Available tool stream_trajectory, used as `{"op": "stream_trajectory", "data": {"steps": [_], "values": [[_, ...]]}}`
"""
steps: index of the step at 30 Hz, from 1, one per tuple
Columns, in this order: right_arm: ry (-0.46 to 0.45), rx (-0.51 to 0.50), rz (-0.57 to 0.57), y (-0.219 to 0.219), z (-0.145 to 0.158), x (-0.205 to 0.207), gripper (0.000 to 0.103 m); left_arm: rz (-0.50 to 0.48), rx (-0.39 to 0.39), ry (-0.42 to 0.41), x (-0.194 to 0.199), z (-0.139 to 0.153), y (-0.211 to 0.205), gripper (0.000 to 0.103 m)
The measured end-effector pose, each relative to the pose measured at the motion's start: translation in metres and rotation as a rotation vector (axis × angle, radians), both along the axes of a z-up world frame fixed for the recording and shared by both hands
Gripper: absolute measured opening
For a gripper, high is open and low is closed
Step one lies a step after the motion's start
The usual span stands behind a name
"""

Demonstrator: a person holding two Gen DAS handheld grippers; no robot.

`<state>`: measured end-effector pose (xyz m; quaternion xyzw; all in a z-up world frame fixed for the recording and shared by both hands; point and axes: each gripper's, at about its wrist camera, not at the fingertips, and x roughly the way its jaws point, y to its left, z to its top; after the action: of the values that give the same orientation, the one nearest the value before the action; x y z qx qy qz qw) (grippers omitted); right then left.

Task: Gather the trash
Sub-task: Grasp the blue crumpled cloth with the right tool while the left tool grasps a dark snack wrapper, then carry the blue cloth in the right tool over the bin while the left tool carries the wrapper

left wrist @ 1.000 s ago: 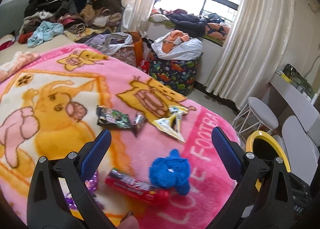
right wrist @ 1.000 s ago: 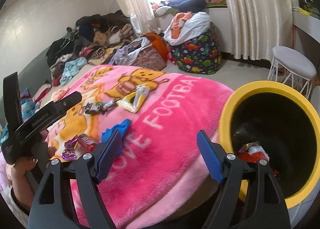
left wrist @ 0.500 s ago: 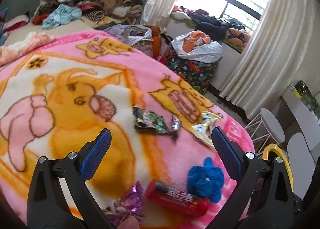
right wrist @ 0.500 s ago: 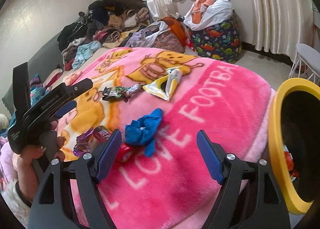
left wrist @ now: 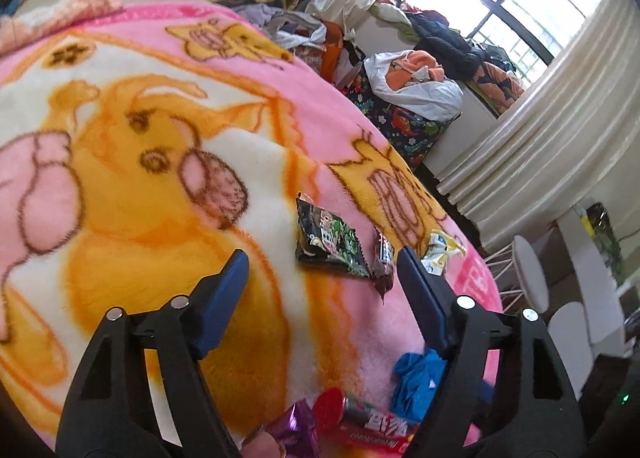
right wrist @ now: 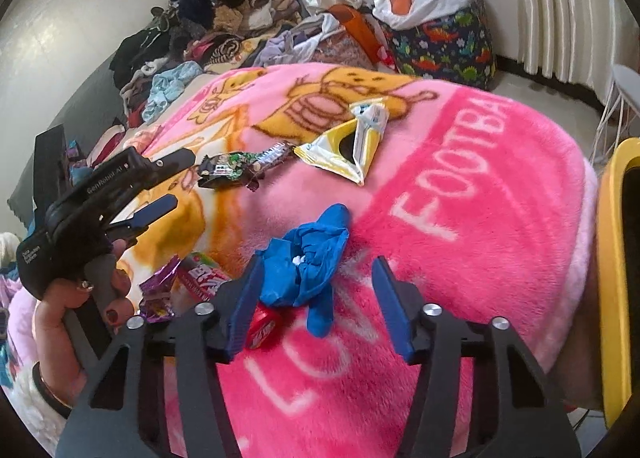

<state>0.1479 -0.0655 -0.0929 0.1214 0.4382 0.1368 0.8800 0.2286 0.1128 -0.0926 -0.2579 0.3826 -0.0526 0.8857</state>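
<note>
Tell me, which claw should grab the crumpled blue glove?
Probably the right claw: the crumpled blue glove lies just ahead between its open jaws, which have just been closing. The left claw points toward the dark green snack wrapper instead.

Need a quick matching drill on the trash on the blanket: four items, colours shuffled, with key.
Items:
1. crumpled glove
2. torn pouch
3. snack packet
4. foil wrapper

Colours:
A. purple
B. yellow and white
C. blue
D. black and green

Pairs: 1-C, 2-B, 3-D, 4-A
</note>
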Motion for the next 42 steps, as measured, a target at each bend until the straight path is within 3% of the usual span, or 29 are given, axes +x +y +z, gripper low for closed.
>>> {"op": "stream_trajectory", "data": {"steps": [7,9,14,17,19,22,26,31,42], "values": [[0.089,0.049,0.004,-0.002,-0.026,0.015,0.035,0.002,-0.071,0.057,0.017,-0.011,0.002,0.063],[0.095,0.07,0.01,-0.004,-0.028,0.014,0.02,0.004,-0.085,0.068,0.019,-0.013,0.001,0.061],[0.067,0.068,0.037,-0.002,-0.019,0.006,0.009,0.004,-0.098,0.089,0.025,-0.018,-0.003,0.057],[0.04,0.064,0.03,-0.003,-0.013,0.0,0.008,0.003,-0.093,0.096,0.027,-0.02,-0.004,0.048],[0.026,0.066,0.023,-0.006,-0.009,-0.005,0.008,0.001,-0.082,0.104,0.028,-0.021,-0.005,0.034],[0.004,0.073,0.011,-0.01,-0.005,-0.011,0.006,-0.001,-0.081,0.112,0.029,-0.025,-0.005,0.021],[-0.025,0.073,0.008,-0.013,0.002,-0.018,0.006,-0.009,-0.098,0.081,0.022,-0.02,-0.005,0.014],[-0.054,0.067,0.013,-0.015,0.008,-0.024,0.006,-0.036,-0.062,-0.002,0.003,0.0,-0.011,0.012],[-0.095,0.064,0.019,-0.016,0.02,-0.04,0.006,-0.069,-0.023,-0.065,-0.027,0.021,-0.025,0.005]]}}
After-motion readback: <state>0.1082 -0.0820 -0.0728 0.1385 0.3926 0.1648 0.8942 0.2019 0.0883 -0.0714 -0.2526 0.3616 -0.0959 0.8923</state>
